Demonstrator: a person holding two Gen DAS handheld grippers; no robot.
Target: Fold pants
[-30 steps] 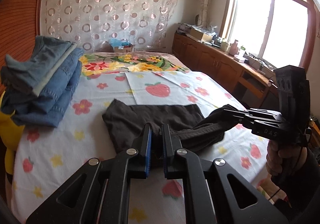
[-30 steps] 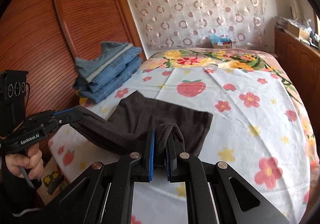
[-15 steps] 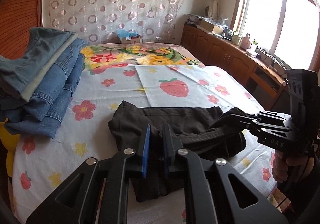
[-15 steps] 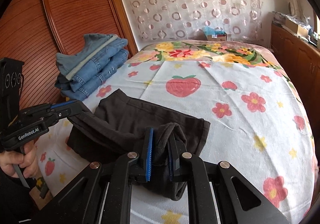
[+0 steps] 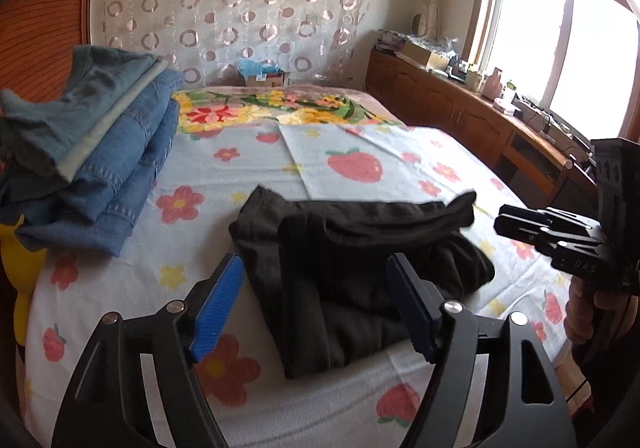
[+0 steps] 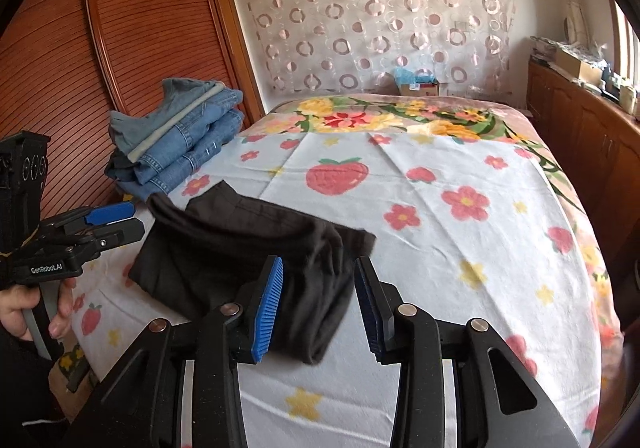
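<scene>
Dark brown pants (image 5: 352,268) lie folded in a loose heap on the flowered bed sheet (image 5: 360,163), near its front edge. My left gripper (image 5: 316,280) hovers over their near end with jaws opening wide, blue pads clear of the cloth. In the right wrist view the pants (image 6: 248,248) lie beneath my right gripper (image 6: 318,288), whose jaws are opening too; the cloth sits between the pads but they do not press it. Each gripper shows in the other's view: the right gripper (image 5: 508,224) at the right, the left gripper (image 6: 120,219) at the left.
A stack of folded blue jeans (image 5: 96,151) sits at the bed's left side by a wooden wardrobe (image 6: 100,59). A low wooden cabinet (image 5: 472,115) with clutter runs under the window on the right. A cardboard box (image 6: 418,85) stands at the head of the bed.
Both grippers were shut on the pants' edge and have let go, jaws spreading apart. The pants dropped onto the sheet, folded over. Both grippers sank a little toward the bed.
</scene>
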